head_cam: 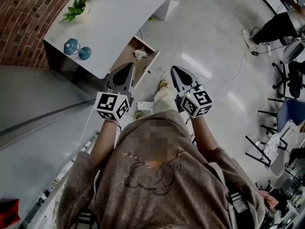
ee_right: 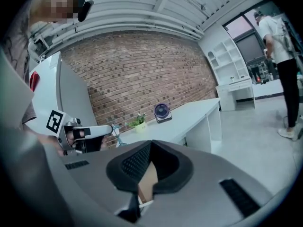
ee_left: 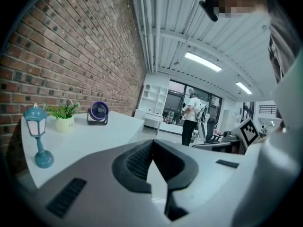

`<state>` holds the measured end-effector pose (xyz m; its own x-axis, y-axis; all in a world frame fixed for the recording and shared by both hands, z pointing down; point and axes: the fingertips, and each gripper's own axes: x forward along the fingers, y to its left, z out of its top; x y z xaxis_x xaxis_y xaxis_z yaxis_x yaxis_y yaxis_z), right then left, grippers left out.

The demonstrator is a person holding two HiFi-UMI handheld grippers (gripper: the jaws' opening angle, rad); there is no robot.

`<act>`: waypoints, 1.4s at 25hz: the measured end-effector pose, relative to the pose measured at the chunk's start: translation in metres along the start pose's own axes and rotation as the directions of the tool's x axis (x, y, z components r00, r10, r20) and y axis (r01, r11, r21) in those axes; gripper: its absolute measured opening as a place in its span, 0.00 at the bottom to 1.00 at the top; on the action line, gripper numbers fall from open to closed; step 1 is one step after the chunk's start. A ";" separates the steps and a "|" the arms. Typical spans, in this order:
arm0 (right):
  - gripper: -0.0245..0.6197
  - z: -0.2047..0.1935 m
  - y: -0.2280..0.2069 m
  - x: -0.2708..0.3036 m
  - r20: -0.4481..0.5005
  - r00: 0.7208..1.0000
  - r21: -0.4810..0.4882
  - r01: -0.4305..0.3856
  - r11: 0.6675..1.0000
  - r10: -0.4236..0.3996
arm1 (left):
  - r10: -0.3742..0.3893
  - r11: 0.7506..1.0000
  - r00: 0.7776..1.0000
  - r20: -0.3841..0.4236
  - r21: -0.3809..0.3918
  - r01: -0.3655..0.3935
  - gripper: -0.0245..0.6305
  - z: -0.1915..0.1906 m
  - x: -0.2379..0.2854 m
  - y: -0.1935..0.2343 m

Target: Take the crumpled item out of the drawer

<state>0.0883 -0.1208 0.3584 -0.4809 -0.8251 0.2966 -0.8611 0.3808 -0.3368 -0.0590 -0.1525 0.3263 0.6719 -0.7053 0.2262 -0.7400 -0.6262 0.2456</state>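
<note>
Closest to the head camera is the person's brown sweatshirt [head_cam: 157, 175], with both forearms stretched forward and a gripper in each hand. Beyond them a white desk [head_cam: 119, 18] stands against a brick wall, and one wooden drawer [head_cam: 125, 56] is pulled out of it towards the person, its long side running diagonally from the desk edge.

The crumpled item [head_cam: 139, 54], a small pale wad, lies on the drawer floor near the outer end, apart from the walls as far as can be made out. It looks roughly round, with no clear long axis, so no approach angle seems favoured.

The left gripper [head_cam: 129, 68] is clenched with nothing in it; its own view shows the dark pads meeting at the tip [ee_left: 151, 143] and only the desk top beyond. The right gripper [head_cam: 173, 69] also looks clenched and empty, its pads together at the tip [ee_right: 150, 143].

In the head view the wad sits just beyond and slightly to the right of the left gripper's tip, while the right gripper's tip is clearly farther off, out over the bare floor [head_cam: 209, 37] beside the drawer. So the left hand looks the nearer one. Both grippers seem to be held well above the drawer, so I judge the wad to be ahead of and below them: the reach has to go forward and down, and the jaws have to part before they arrive.
</note>
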 end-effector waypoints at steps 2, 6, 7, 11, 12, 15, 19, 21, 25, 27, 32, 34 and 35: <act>0.03 -0.002 -0.010 0.011 -0.015 1.000 0.001 -0.012 1.000 0.012 | 0.007 1.000 1.000 -0.013 -0.006 -0.007 0.05 -0.005 0.013 0.004; 0.03 -0.005 -0.029 0.034 -0.046 0.998 0.001 -0.036 0.999 0.036 | 0.017 1.000 0.999 -0.040 -0.011 -0.018 0.05 -0.019 0.039 0.014; 0.03 -0.006 -0.034 0.040 -0.054 0.998 0.003 -0.043 0.999 0.043 | 0.022 1.000 0.999 -0.048 -0.012 -0.023 0.05 -0.022 0.045 0.018; 0.03 -0.014 -0.054 0.063 -0.078 0.995 0.015 -0.062 0.998 0.063 | 0.048 0.999 0.996 -0.079 -0.013 -0.049 0.05 -0.039 0.070 0.033; 0.03 -0.017 -0.060 0.069 -0.084 0.994 0.015 -0.065 0.998 0.066 | 0.052 0.998 0.995 -0.085 -0.012 -0.054 0.05 -0.044 0.077 0.037; 0.03 -0.027 -0.076 0.086 -0.106 0.991 0.013 -0.079 0.997 0.080 | 0.067 0.998 0.993 -0.102 -0.011 -0.069 0.05 -0.059 0.094 0.046; 0.03 -0.044 -0.094 0.107 -0.135 0.985 0.018 -0.102 0.995 0.104 | 0.091 0.996 0.987 -0.133 -0.014 -0.093 0.05 -0.084 0.111 0.060; 0.03 -0.054 -0.102 0.118 -0.144 0.984 0.019 -0.108 0.994 0.109 | 0.097 0.995 0.985 -0.146 -0.011 -0.099 0.05 -0.098 0.119 0.068; 0.03 -0.074 -0.114 0.139 -0.155 0.980 0.027 -0.124 0.992 0.126 | 0.111 0.993 0.979 -0.173 -0.011 -0.115 0.05 -0.127 0.130 0.083; 0.03 -0.083 -0.118 0.148 -0.160 0.977 0.035 -0.134 0.990 0.138 | 0.115 0.993 0.976 -0.185 -0.016 -0.121 0.05 -0.140 0.135 0.088; 0.03 -0.112 -0.133 0.169 -0.191 0.971 0.032 -0.143 0.989 0.146 | 0.123 0.991 0.969 -0.215 -0.026 -0.132 0.05 -0.174 0.151 0.103; 0.03 -0.122 -0.136 0.176 -0.199 0.968 0.047 -0.145 0.988 0.151 | 0.129 0.990 0.965 -0.229 -0.027 -0.139 0.05 -0.186 0.155 0.107; 0.03 -0.127 -0.138 0.178 -0.203 0.967 0.052 -0.148 0.988 0.155 | 0.131 0.990 0.963 -0.235 -0.026 -0.140 0.05 -0.191 0.157 0.109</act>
<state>0.1001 -0.2675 0.5708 -0.6319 -0.6541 0.4157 -0.7711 0.4764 -0.4225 -0.0279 -0.2680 0.5685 0.5580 -0.6829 0.4716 -0.8260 -0.5121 0.2357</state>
